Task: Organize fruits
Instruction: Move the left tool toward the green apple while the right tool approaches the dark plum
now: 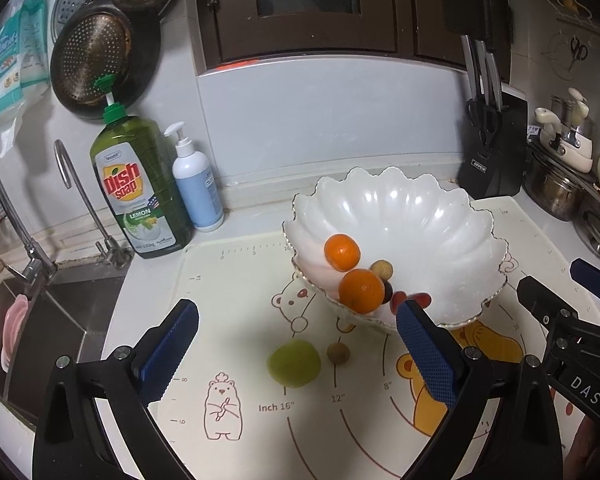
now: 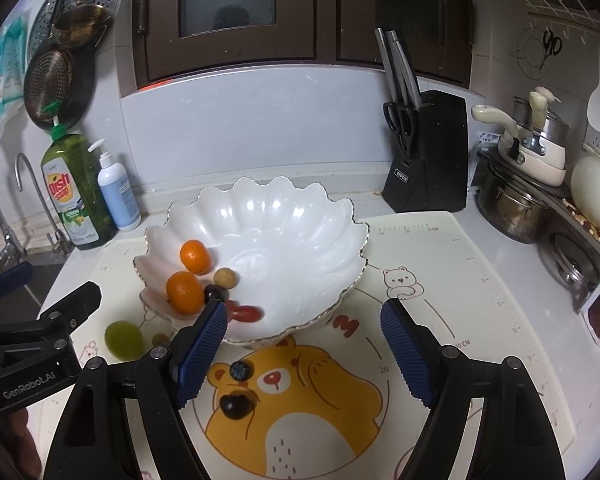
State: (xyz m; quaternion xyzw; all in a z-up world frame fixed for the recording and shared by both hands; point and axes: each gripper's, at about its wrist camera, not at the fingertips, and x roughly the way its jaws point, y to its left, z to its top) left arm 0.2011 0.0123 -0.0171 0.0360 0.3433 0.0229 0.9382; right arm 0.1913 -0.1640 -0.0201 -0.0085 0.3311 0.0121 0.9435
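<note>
Both grippers hang above the desk with jaws released and nothing between them. The left gripper (image 1: 296,344) has the green fruit (image 1: 294,363) almost straight ahead between its jaws, the small brown one (image 1: 338,353) just to its right, so the left is much the nearer hand for these. The right gripper (image 2: 304,336) has the blueberry (image 2: 240,370) and dark grape (image 2: 236,402) below its left jaw, with the bowl (image 2: 300,216), already holding two oranges (image 2: 185,291), just beyond.

Grey backsplash (image 1: 320,120), dark cabinets (image 1: 308,8)
</note>
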